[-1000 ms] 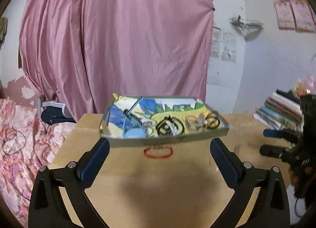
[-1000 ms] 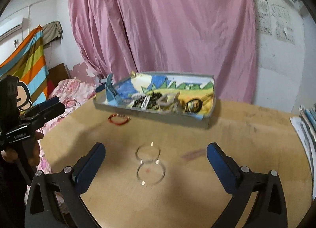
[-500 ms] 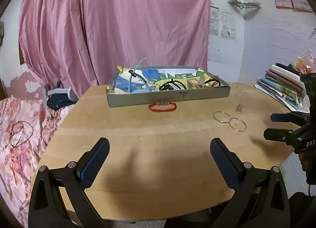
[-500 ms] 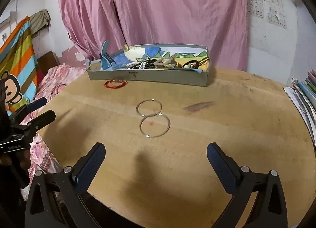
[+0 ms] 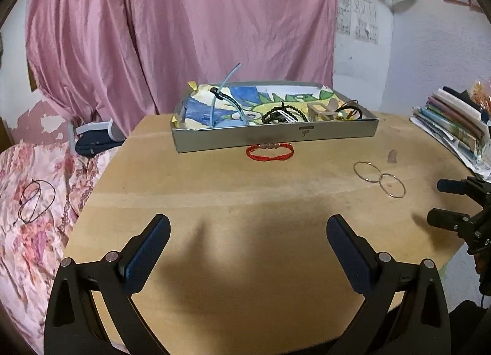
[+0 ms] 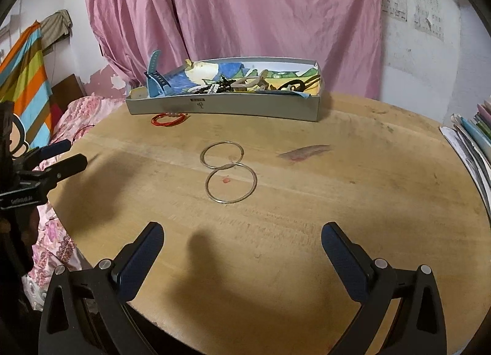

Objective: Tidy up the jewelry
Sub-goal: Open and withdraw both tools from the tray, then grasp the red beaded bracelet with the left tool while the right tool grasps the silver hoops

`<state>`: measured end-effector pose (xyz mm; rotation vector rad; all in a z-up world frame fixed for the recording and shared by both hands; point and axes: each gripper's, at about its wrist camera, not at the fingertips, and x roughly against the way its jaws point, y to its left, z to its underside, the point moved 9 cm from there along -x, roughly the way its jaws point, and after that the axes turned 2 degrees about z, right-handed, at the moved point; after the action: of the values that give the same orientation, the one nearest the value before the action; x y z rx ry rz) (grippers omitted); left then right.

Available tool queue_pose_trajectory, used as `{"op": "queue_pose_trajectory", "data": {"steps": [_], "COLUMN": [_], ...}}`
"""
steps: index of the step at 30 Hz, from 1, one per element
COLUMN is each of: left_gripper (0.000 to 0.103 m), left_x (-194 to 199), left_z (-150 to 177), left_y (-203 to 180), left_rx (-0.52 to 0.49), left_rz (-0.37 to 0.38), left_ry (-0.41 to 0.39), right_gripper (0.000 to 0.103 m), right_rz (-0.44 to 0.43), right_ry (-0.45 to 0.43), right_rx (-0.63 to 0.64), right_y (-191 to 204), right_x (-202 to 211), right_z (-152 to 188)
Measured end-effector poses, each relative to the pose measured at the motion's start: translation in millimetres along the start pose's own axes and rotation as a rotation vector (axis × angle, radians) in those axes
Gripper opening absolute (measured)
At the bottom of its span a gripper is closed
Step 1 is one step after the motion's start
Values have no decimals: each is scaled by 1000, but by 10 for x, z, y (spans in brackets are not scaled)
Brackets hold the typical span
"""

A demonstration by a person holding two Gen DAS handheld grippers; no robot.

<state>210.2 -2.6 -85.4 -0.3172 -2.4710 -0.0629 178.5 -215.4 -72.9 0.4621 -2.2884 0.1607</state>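
Left gripper (image 5: 245, 241): lower centre of the left wrist view; jaws spread wide, holding nothing, above the near part of the table. Also seen at the left edge of the right wrist view.
Right gripper (image 6: 242, 247): lower centre of the right wrist view; jaws spread wide, holding nothing, above the near edge of the table. Also seen at the right edge of the left wrist view.
Table (image 5: 214, 201): round, light wood, fills the middle of both views; a reddish smear (image 6: 303, 151) right of centre in the right wrist view.
Tray (image 5: 276, 137): shallow grey box at the far side of the table, centre of frame, lined with a bright cartoon print.
Tray contents: black bead bracelet (image 5: 284, 111) mid-tray; small wooden piece (image 5: 320, 109) to its right; dark cord loops (image 5: 349, 107) at the right end; blue strap (image 6: 155, 77) standing up at the left end.
Red bracelet (image 5: 269, 151): cord with pale beads, on the table, touching or just short of the tray's front wall, centre of frame.
Silver bangles (image 6: 228, 170): two thin rings flat on the table, overlapping at one edge, centre of the right wrist view; well apart from the tray.
Curtain (image 5: 184, 26): pink cloth, upper half of both views.
Books (image 5: 454, 121): stack at the right edge.
Bedding (image 5: 33, 189): pink floral, lower left.
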Motion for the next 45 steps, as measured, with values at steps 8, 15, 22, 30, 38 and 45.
{"op": "queue_pose_trajectory", "data": {"steps": [8, 15, 22, 30, 38, 45], "left_gripper": [99, 99, 82, 55, 22, 3], "left_x": [-228, -456, -682, -916, -1077, -1134], "left_z": [-195, -420, -563, -618, -620, -574], "left_y": [6, 19, 104, 193, 211, 122], "left_rx": [27, 0, 41, 151, 201, 134], "left_rz": [93, 109, 127, 143, 102, 70], "left_ry": [53, 75, 103, 154, 207, 254], "right_gripper": [103, 96, 89, 83, 71, 68], "right_rz": [-44, -87, -122, -121, -143, -143], "right_ry": [22, 70, 100, 105, 120, 132], "right_rx": [42, 123, 157, 166, 184, 210], "right_y": [-4, 67, 146, 116, 182, 219], "right_x": [-86, -255, -422, -546, -637, -691], "right_z": [-206, -360, -469, -577, -624, -630]}}
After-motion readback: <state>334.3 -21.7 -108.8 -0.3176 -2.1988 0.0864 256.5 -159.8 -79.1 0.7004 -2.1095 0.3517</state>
